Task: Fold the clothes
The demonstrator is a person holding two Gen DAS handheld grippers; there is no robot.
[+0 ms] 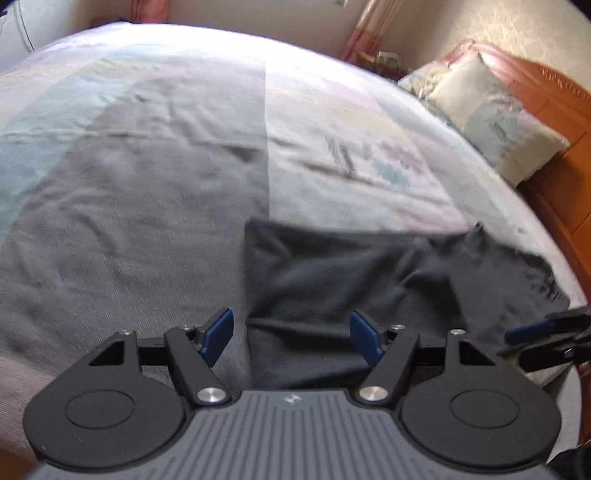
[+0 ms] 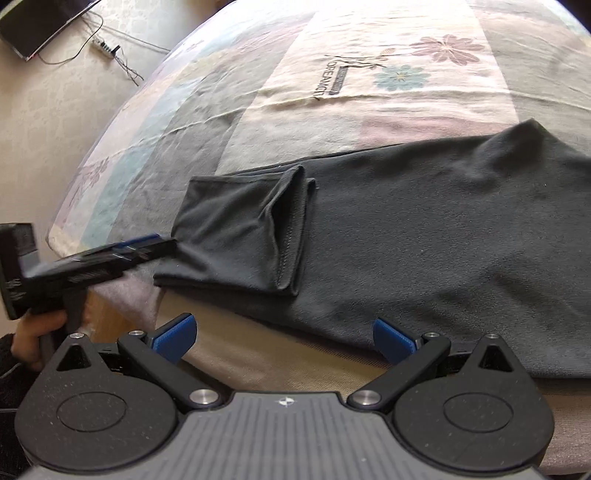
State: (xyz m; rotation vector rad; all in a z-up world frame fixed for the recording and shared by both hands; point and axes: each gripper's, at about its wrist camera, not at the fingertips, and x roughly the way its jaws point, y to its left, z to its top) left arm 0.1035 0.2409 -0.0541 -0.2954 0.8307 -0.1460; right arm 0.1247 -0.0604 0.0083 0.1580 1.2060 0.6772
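So there's a dark grey garment (image 2: pixel 424 236) lying on the bed (image 2: pixel 332 96), down near the front edge of the mattress and mostly flat. Its left end is doubled over, with a hemmed cuff (image 2: pixel 291 229) sitting on top of the fold, stitching visible along the edge. In the left wrist view the same cloth looks more rumpled and blurry, with a little peak of fabric sticking up on the far right side.

The left gripper (image 1: pixel 291 336) is spread wide, blue pads (image 1: pixel 218 332) well apart, nothing pinched. It's hovering right over the left edge of the garment, so one pad sits over the bedspread and the other over the dark cloth, but I can't tell if either is actually touching. From the right wrist view it comes in from the left, its tip right at the folded end of the cloth, with a hand (image 2: pixel 35 332) wrapped around the handle.

The right gripper (image 2: pixel 284 341) is also wide apart and empty, sitting at the near edge of the bed with the garment's lower hem just ahead of its right pad.

The bedspread is pastel patchwork with printed flowers (image 2: pixel 443 48) and some lettering. There's a pillow (image 1: pixel 487 114) up against a wooden headboard (image 1: pixel 557 122), plus a dark screen (image 2: pixel 40 26) and some cables (image 2: pixel 110 51) over by the wall
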